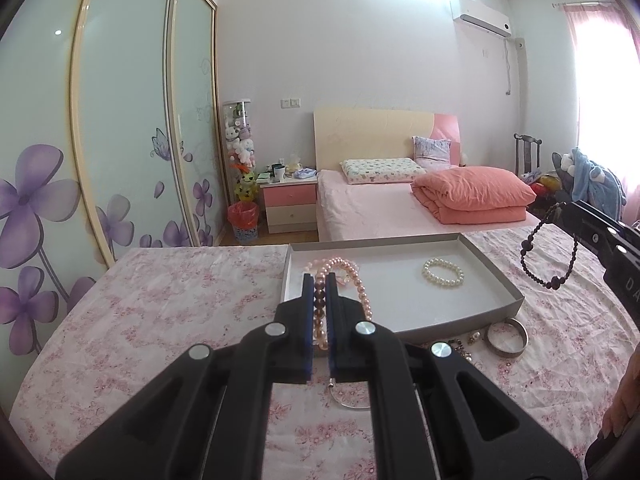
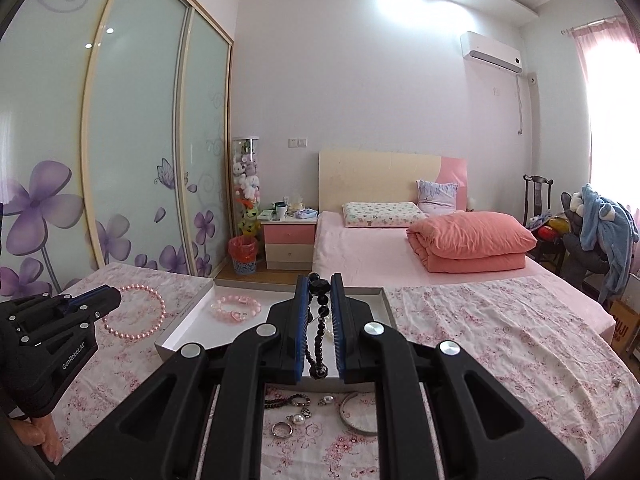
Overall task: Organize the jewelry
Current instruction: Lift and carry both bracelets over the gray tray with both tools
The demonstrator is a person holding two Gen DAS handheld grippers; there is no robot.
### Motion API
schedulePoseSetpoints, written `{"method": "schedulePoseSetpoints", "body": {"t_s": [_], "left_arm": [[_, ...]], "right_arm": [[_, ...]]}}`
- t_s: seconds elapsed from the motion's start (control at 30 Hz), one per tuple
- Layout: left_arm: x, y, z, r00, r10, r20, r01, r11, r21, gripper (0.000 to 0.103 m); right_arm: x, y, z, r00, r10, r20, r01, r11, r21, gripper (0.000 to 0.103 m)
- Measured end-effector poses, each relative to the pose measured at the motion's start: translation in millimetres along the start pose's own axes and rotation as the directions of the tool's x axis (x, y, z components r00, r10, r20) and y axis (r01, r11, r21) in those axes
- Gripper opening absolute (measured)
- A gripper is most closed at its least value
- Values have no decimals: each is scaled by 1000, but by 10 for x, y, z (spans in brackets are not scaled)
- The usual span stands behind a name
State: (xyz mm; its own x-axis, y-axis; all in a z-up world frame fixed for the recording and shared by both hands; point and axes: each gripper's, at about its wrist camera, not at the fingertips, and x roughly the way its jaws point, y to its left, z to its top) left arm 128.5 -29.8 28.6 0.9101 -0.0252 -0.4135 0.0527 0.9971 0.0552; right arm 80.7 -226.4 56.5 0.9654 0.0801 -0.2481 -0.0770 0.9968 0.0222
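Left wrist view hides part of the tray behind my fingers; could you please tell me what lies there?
Observer: A pink bead bracelet with a heart charm lies in the left part of the tray.
Operator: Thank you. Which small pieces lie on the cloth in front of the tray?
Observer: A ring and a pearl pendant lie to the left of the bangle.
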Motion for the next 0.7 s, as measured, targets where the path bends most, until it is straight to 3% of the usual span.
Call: {"method": "schedulePoseSetpoints", "body": {"t_s": [0.37,0.7], "left_arm": [[81,-23,88,1000,-17,12,17,1000,-8,7],[476,-84,287,999,-31,12,32,999,-24,7]], "right_arm": [[73,-2,42,1000,-2,16,2,1000,-1,12],[403,-44,153,1000,6,14,-6,1000,15,12]]}}
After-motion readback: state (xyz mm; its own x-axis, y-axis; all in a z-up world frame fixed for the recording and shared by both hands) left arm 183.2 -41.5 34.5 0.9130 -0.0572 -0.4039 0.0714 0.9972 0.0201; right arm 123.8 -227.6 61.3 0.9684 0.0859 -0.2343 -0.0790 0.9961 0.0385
